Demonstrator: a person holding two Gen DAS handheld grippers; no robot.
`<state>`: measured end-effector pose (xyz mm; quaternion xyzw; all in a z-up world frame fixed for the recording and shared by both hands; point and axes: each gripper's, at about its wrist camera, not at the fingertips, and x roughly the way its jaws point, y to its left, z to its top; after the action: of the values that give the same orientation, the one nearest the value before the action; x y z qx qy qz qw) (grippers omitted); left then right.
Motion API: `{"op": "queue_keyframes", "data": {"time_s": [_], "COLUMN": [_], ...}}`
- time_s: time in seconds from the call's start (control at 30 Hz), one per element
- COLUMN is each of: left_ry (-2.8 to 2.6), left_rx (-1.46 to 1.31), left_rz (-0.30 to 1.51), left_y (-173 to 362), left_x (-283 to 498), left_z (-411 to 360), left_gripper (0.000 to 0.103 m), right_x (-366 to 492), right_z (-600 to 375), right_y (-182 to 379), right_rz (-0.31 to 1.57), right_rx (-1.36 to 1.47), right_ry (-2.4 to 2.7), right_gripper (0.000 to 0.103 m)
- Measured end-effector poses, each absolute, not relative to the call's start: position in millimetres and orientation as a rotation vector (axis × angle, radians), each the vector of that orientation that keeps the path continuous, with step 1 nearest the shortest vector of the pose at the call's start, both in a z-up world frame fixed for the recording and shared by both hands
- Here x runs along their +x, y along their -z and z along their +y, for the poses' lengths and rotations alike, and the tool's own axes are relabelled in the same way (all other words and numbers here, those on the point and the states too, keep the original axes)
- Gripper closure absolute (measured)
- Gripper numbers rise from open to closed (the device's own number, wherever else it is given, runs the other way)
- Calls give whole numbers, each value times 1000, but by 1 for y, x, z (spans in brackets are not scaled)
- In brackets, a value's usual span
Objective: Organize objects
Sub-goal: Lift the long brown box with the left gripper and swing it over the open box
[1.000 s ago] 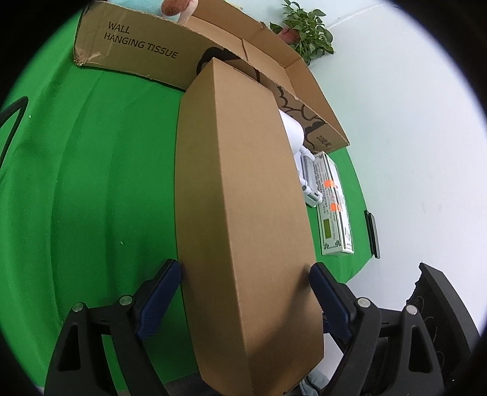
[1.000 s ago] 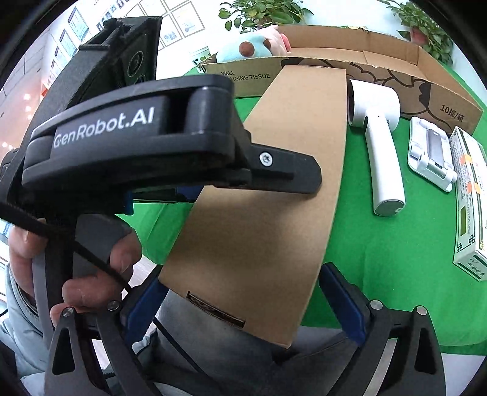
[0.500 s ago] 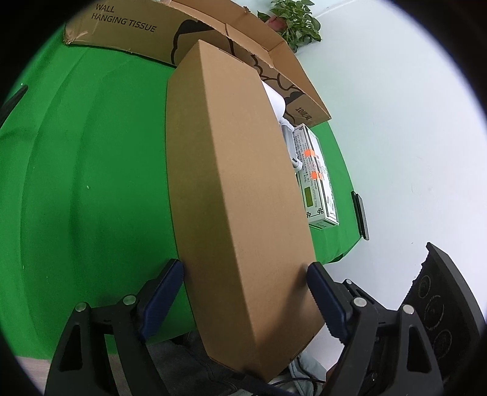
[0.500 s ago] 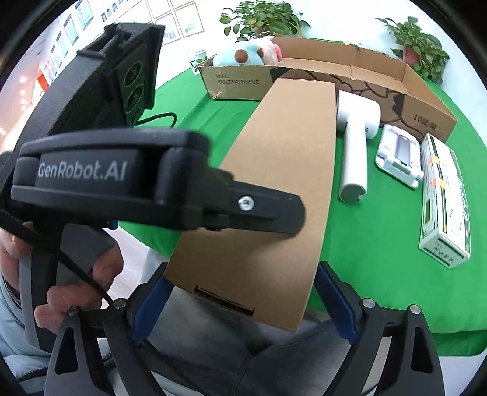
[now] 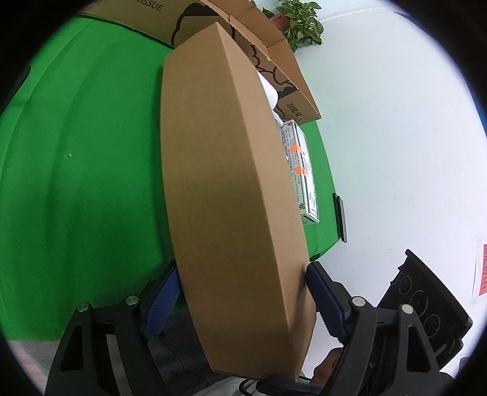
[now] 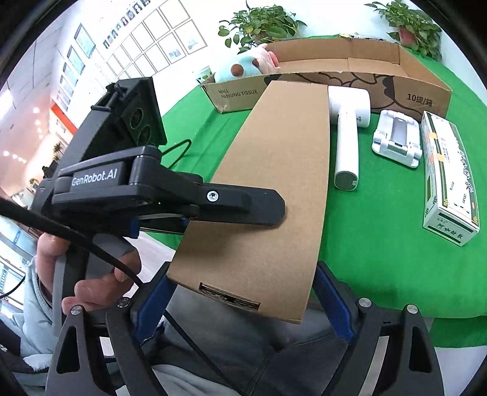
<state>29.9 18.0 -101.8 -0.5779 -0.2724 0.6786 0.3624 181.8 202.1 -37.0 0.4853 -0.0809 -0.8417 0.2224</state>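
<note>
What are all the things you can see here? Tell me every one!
Long flat box: 1, brown cardboard, lifted over the table's near edge, held at its near end.
Big open carton: 1, brown, far side of the table.
Plush toy: 1, light blue and pink, in the carton's left end.
Handheld device: 1, white, lying before the carton.
Phone stand: 1, white, right of the device.
Printed box: 1, white and green, far right.
Table cloth: 1, green.
Potted plants: 2, green, behind the carton.
Left gripper: black, blue pads, clamping the long box.
Right gripper: black, blue pads either side of the box's near end.
</note>
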Motion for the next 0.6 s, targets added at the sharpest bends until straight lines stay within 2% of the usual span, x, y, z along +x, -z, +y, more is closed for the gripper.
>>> {"op": "queue_keyframes", "data": {"time_s": [0.23,0.6], "left_ry": [-1809,-1964], "left_rx": [-1423,-1211], "left_rz": [-673,-542], "left_y": [85,13], "left_x": [35,0], "left_z": [21,32], "left_gripper": [24,25], "right_x": [191,163], "right_z": [202,186], "right_y": [26,-26], "right_rz": [-226,-128], "right_rx": [1266,1041], "right_ry": [2347,2531], "right_gripper": [16,19]}}
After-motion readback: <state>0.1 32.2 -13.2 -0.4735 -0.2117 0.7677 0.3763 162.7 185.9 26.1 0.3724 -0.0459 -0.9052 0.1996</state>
